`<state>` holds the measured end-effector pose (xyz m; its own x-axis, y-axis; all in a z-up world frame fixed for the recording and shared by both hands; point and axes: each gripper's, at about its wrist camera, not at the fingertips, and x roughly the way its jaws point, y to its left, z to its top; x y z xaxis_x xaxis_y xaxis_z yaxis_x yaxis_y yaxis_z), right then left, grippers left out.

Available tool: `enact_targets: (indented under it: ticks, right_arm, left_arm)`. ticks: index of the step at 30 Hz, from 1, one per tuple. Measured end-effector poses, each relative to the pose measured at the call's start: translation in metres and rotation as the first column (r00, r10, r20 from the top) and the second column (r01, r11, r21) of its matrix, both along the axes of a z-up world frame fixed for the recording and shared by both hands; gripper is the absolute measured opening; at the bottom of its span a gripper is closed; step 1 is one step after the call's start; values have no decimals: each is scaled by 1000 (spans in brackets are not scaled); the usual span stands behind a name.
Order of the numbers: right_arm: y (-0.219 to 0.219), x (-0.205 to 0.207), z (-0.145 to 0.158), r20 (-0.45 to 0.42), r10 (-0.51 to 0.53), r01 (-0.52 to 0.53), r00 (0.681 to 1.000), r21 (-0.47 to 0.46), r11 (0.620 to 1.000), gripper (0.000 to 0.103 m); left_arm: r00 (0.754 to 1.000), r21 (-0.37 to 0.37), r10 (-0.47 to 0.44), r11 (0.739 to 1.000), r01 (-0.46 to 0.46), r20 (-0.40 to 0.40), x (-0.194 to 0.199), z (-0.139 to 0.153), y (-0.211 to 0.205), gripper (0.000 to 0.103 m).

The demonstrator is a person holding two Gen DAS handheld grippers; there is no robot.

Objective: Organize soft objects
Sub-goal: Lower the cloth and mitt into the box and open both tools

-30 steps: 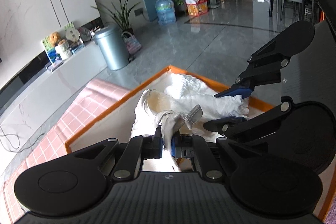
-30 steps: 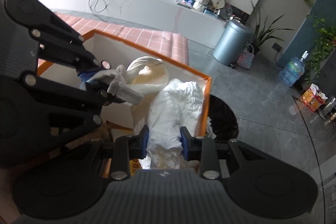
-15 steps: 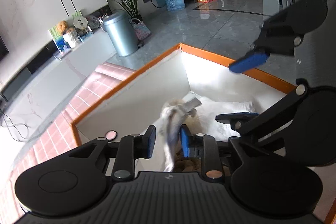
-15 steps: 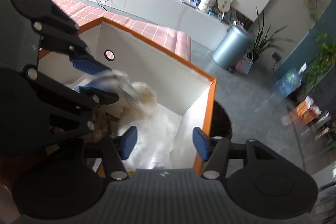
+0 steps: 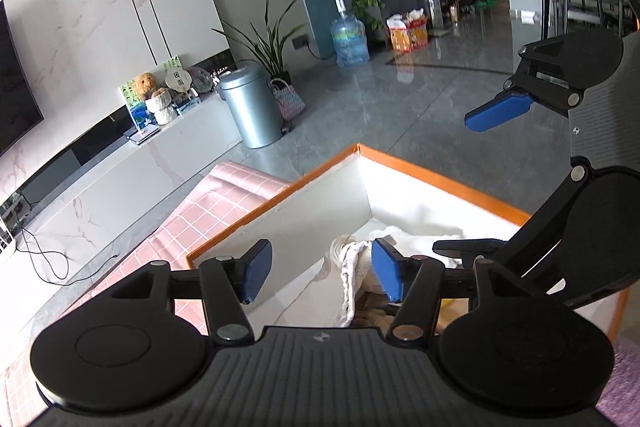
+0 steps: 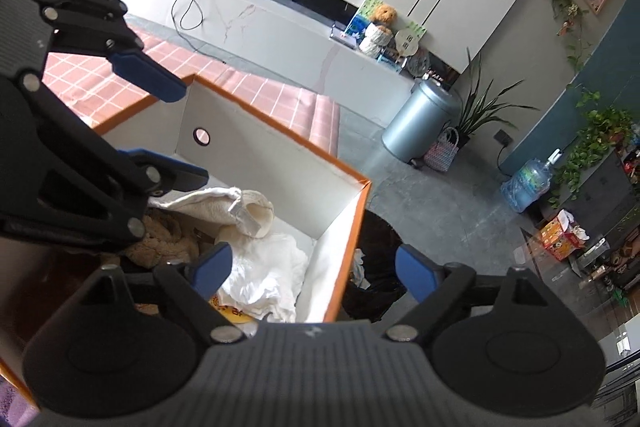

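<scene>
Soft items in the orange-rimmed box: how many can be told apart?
3: a cream towel at the back, white cloth in front, brown plush to their left. More may be hidden.

An orange-rimmed white cardboard box (image 6: 362, 211) holds cream and white cloths (image 6: 272, 267); a pink checked mat (image 5: 216, 203) lies beside it

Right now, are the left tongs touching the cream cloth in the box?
Apart. In the right wrist view, the left tongs stand wide open above the cream cloth, with the bare white wall of the box visible between them.
</scene>
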<state>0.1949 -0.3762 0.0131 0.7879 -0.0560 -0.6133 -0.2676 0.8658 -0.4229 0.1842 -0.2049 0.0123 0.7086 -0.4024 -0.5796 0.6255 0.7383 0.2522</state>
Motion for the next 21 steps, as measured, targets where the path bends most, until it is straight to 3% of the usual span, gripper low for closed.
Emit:
enact_targets:
  ticks: [15,21]
  right_arm:
    - [27,-75,25,157,-95,86,983,66,994,99]
    - [39,-105,24,182,-192,151,964,218,964,99]
  left_arm:
    - [996,-131,66,990,-58,55,-52,28,37,68]
    - [989,-216,115,972,-93,89,-75,33,66,68]
